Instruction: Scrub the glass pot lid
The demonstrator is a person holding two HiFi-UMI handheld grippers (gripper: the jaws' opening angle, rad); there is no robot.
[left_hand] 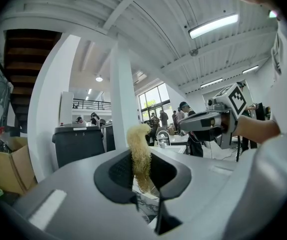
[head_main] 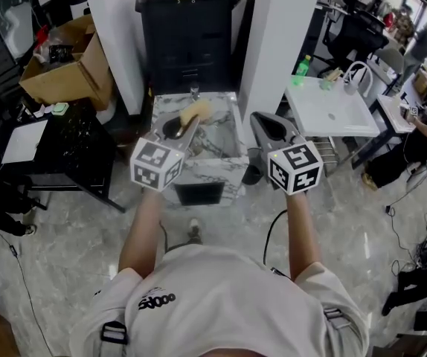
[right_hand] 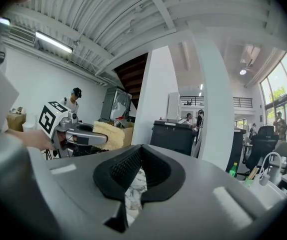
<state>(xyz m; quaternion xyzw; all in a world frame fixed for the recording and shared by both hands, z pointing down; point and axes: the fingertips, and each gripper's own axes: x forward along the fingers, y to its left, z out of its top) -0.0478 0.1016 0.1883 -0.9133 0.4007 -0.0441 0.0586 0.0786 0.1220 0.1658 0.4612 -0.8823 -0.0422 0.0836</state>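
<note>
My left gripper (head_main: 187,122) is shut on a yellow fibrous scrubber (head_main: 197,111), held up over a small marble-topped stand (head_main: 213,166). In the left gripper view the scrubber (left_hand: 140,154) stands pinched between the jaws and sticks up past them. My right gripper (head_main: 259,117) hovers beside it at the same height, shut with nothing in it; its tips (right_hand: 140,149) meet over a glimpse of marble. Each gripper shows in the other's view: the right gripper (left_hand: 184,126), and the left gripper (right_hand: 102,138) with the scrubber (right_hand: 112,135). No glass pot lid is visible in any view.
A black bin (head_main: 187,28) stands behind the marble stand between two white pillars. A white sink table (head_main: 329,110) with a green bottle (head_main: 303,65) is to the right. A cardboard box (head_main: 65,73) and a black table (head_main: 72,147) are on the left. People sit at the far right.
</note>
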